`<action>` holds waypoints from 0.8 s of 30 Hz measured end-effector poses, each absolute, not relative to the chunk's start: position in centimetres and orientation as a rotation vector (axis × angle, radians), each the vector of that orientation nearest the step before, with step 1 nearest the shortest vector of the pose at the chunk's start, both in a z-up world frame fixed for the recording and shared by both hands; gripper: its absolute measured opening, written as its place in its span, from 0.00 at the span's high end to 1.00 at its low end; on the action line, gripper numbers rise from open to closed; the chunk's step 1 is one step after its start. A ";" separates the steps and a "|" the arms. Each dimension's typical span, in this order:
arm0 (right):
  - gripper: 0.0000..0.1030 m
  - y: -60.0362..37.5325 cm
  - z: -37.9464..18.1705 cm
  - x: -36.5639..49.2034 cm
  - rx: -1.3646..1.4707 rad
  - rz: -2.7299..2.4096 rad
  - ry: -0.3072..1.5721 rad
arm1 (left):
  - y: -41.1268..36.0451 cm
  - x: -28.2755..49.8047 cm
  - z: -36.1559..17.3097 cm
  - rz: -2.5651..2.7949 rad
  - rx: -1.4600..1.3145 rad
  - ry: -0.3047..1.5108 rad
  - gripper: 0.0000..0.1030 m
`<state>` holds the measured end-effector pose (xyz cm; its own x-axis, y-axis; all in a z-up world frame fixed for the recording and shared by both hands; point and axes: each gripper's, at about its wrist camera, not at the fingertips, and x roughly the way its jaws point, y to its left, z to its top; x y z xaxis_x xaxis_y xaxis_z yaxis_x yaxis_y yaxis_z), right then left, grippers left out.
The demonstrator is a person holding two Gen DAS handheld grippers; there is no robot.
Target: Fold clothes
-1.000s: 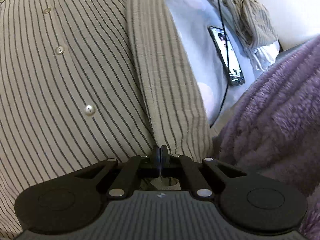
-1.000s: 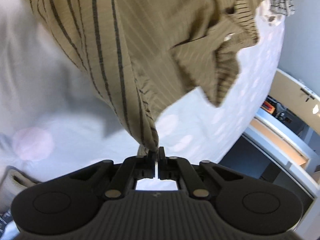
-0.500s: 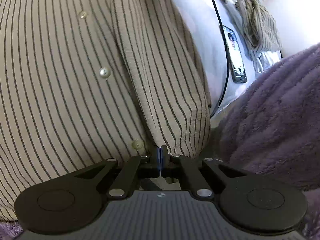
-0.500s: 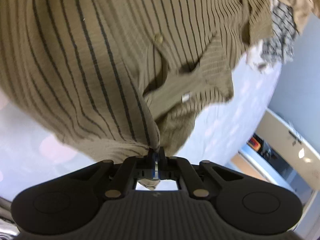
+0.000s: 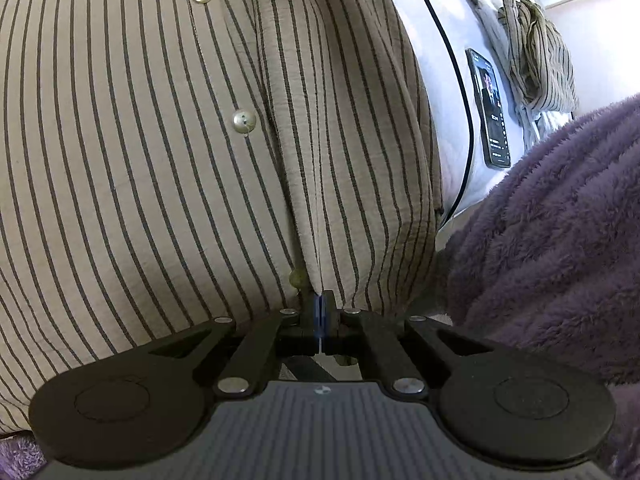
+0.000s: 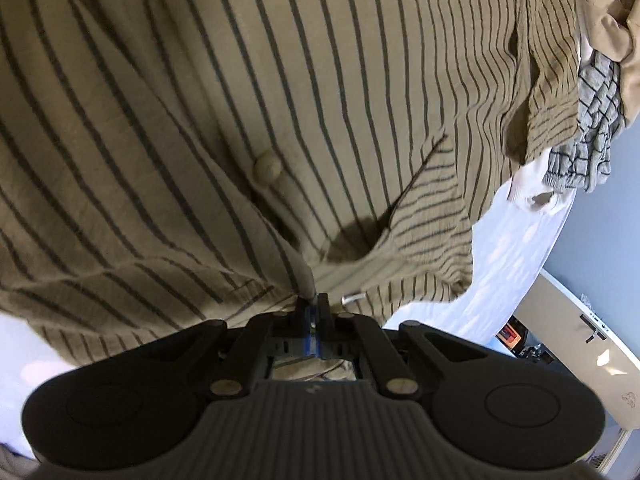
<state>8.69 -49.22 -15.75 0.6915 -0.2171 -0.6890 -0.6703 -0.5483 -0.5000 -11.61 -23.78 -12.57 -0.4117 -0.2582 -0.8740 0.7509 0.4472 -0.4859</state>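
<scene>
Both the left gripper (image 5: 319, 305) and right gripper (image 6: 313, 305) pinch the striped shirt (image 5: 160, 160) over the bed (image 6: 516, 256). Only the left view shows a phone (image 5: 490, 108) and purple blanket (image 5: 552, 248) at right; only the right shows a far clothes pile (image 6: 596, 92).

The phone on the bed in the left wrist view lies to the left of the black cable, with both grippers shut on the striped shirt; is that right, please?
Not quite: in the left wrist view the phone lies right of the black cable. The left gripper and right gripper are indeed shut on the striped shirt.

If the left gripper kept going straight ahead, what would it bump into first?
The striped shirt. The left gripper is already shut on its edge, and the cloth fills the way ahead. What lies behind is hidden.
</scene>
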 end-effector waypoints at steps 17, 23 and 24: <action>0.46 -48.4 -10.2 4.3 -1.920 0.204 0.928 | -23.9 -13.2 -11.0 -1.243 0.414 1.566 1.00; 0.48 -45.7 -7.0 -4.7 -1.437 0.029 1.061 | -23.5 -13.6 -10.0 -1.285 0.338 1.513 1.00; 0.48 -45.2 -6.9 -6.5 -1.378 0.018 1.068 | -23.4 -13.7 -10.0 -1.287 0.326 1.506 1.00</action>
